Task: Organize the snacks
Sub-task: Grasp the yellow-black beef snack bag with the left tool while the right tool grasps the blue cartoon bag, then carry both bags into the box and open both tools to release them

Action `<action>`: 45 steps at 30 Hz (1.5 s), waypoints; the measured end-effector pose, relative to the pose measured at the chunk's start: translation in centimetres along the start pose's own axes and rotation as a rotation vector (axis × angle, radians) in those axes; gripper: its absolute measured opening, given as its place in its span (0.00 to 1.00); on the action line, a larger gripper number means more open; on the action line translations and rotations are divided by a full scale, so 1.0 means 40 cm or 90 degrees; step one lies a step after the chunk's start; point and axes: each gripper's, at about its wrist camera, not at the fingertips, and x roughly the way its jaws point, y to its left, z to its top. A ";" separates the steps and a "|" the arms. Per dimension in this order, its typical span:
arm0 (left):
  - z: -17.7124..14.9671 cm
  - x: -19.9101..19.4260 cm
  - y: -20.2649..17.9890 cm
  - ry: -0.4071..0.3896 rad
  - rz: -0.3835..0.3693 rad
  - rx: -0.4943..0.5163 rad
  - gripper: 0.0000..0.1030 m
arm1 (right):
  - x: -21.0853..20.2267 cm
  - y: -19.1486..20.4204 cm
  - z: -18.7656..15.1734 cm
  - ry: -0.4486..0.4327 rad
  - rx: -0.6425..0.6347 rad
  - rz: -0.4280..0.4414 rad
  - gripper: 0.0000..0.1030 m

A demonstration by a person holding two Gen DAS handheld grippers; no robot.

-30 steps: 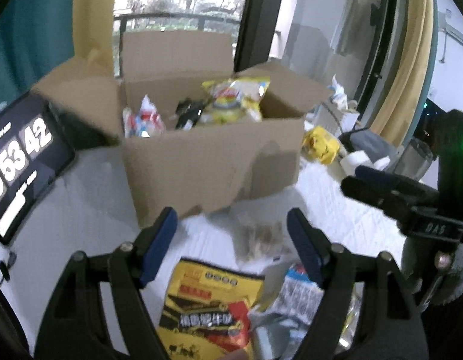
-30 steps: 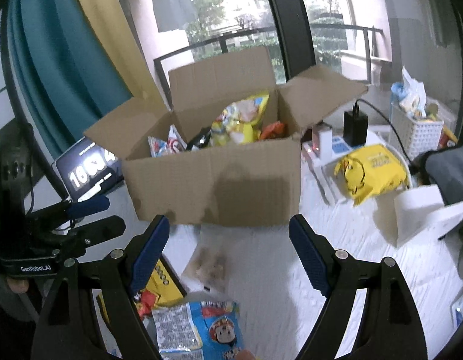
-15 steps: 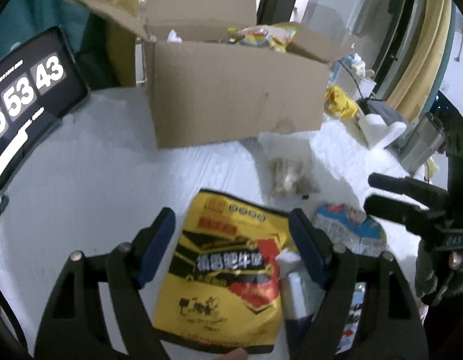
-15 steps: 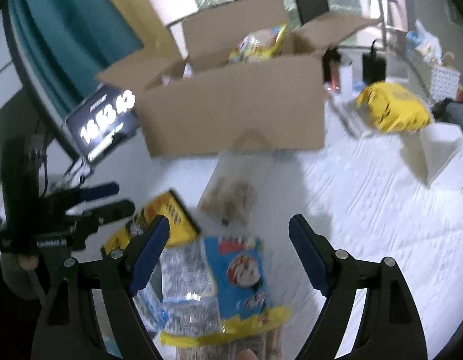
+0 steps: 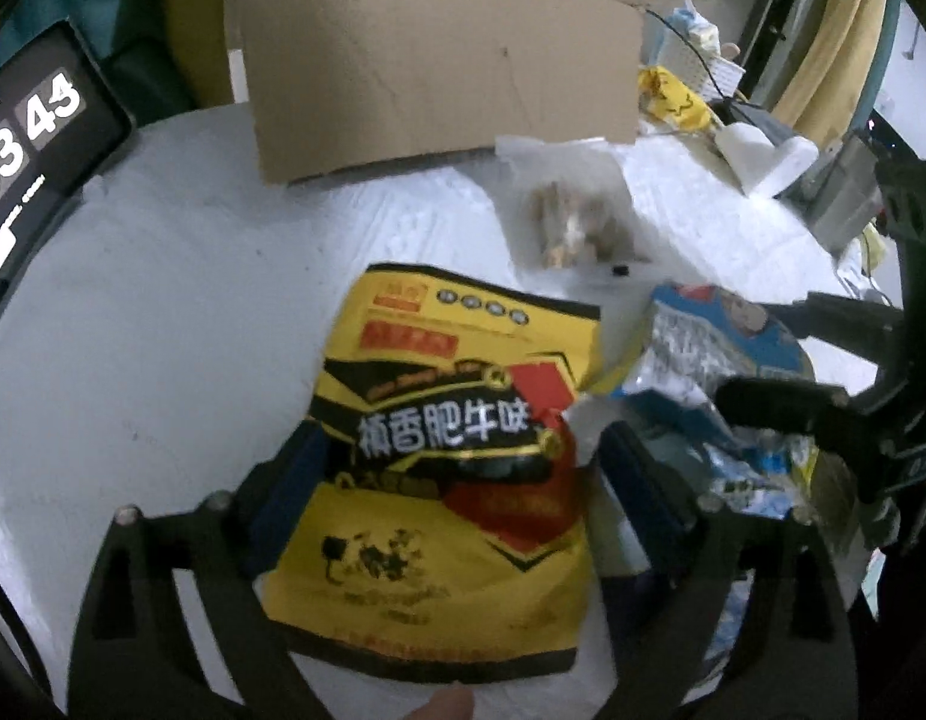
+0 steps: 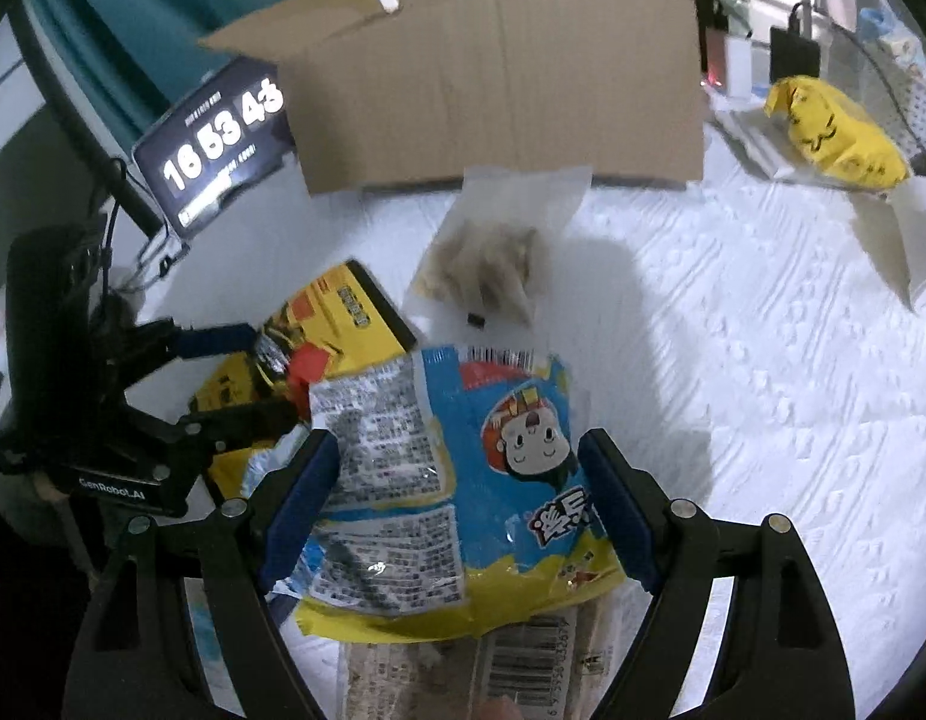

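Observation:
A yellow and black snack bag (image 5: 451, 450) lies flat on the white table (image 5: 163, 300). My left gripper (image 5: 463, 480) straddles it, jaws opening, pads clear of its edges. Seen from the right wrist, the left gripper (image 6: 274, 372) hangs over that yellow bag (image 6: 331, 324). A blue snack bag (image 6: 511, 450) with a cartoon face lies between the fingers of my open right gripper (image 6: 457, 498), which do not press it. It rests on a barcoded packet (image 6: 523, 654). From the left wrist, the right gripper (image 5: 757, 354) hovers above the blue bag (image 5: 703, 348). An open cardboard box (image 6: 499, 90) holding snacks stands behind.
A clear bag of brown pieces (image 6: 493, 264) lies between the box and the snack bags. A tablet (image 6: 223, 144) showing a clock leans at the left. A yellow bag (image 6: 835, 132), a white block (image 6: 901, 240), chargers and a basket crowd the right.
Both grippers have sunk toward the table and tipped downward, so the box slid up in view. The left jaws have widened around the yellow bag. The blue bag now lies between the right fingers.

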 end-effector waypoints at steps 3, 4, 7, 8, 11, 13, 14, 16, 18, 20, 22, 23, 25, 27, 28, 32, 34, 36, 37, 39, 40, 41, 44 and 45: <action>0.011 0.007 0.007 0.007 0.003 0.000 0.92 | 0.009 0.000 0.001 0.004 -0.006 0.011 0.82; 0.016 0.012 0.011 0.009 0.003 -0.002 0.93 | 0.012 -0.002 0.002 0.006 -0.008 0.014 0.82; 0.028 0.033 0.011 0.007 0.022 0.015 0.96 | 0.031 -0.006 0.009 0.016 -0.003 0.029 0.82; 0.032 0.043 0.004 0.008 0.043 0.029 0.96 | 0.035 -0.008 0.010 0.014 0.000 0.032 0.82; 0.041 0.060 -0.013 0.010 0.071 0.051 0.96 | 0.038 -0.002 0.010 0.011 -0.009 0.027 0.82; 0.043 0.064 -0.017 0.009 0.075 0.061 0.95 | 0.035 -0.006 0.010 0.004 -0.005 0.028 0.78; 0.044 0.064 -0.016 0.008 0.073 0.059 0.95 | 0.033 -0.010 0.010 0.001 -0.002 0.031 0.74; 0.043 0.062 -0.016 0.002 0.070 0.064 0.90 | 0.028 -0.016 0.010 -0.008 0.005 0.049 0.68; 0.040 0.051 -0.018 -0.007 0.069 0.067 0.79 | 0.017 -0.021 0.009 -0.021 0.006 0.052 0.56; 0.037 0.048 -0.025 -0.008 0.065 0.074 0.72 | 0.010 -0.026 0.010 -0.028 0.007 0.049 0.54; 0.031 0.045 -0.036 -0.013 0.059 0.083 0.69 | 0.004 -0.027 0.012 -0.034 0.005 0.045 0.51; 0.029 0.043 -0.036 -0.014 0.056 0.082 0.68 | -0.002 -0.028 0.013 -0.038 0.002 0.042 0.50; 0.026 0.036 -0.037 -0.013 0.044 0.077 0.67 | -0.016 -0.031 0.015 -0.049 0.001 0.041 0.50; 0.019 0.025 -0.038 -0.030 0.033 0.066 0.66 | -0.034 -0.039 0.020 -0.062 0.004 0.038 0.49; 0.017 0.019 -0.041 -0.034 0.034 0.066 0.66 | -0.045 -0.044 0.022 -0.069 0.006 0.038 0.49; 0.020 -0.017 -0.045 -0.054 0.033 0.060 0.66 | -0.090 -0.071 0.037 -0.100 0.018 0.027 0.49; 0.029 -0.041 -0.045 -0.071 0.033 0.054 0.66 | -0.111 -0.086 0.044 -0.114 0.026 0.022 0.49; 0.045 -0.064 -0.049 -0.089 0.034 0.051 0.66 | -0.126 -0.098 0.050 -0.123 0.032 0.018 0.49; 0.055 -0.075 -0.054 -0.097 0.033 0.052 0.66 | -0.133 -0.102 0.054 -0.127 0.035 0.016 0.49; 0.068 -0.093 -0.055 -0.107 0.029 0.057 0.66 | -0.149 -0.110 0.063 -0.136 0.037 0.011 0.49; 0.075 -0.102 -0.054 -0.113 0.030 0.057 0.66 | -0.157 -0.114 0.065 -0.140 0.037 0.010 0.49; 0.079 -0.113 -0.049 -0.118 0.028 0.054 0.66 | -0.165 -0.115 0.070 -0.145 0.036 0.009 0.49; 0.105 -0.135 -0.041 -0.134 0.017 0.038 0.66 | -0.177 -0.115 0.087 -0.156 0.034 0.004 0.49; 0.112 -0.145 -0.035 -0.142 0.016 0.033 0.66 | -0.181 -0.116 0.091 -0.159 0.034 0.004 0.49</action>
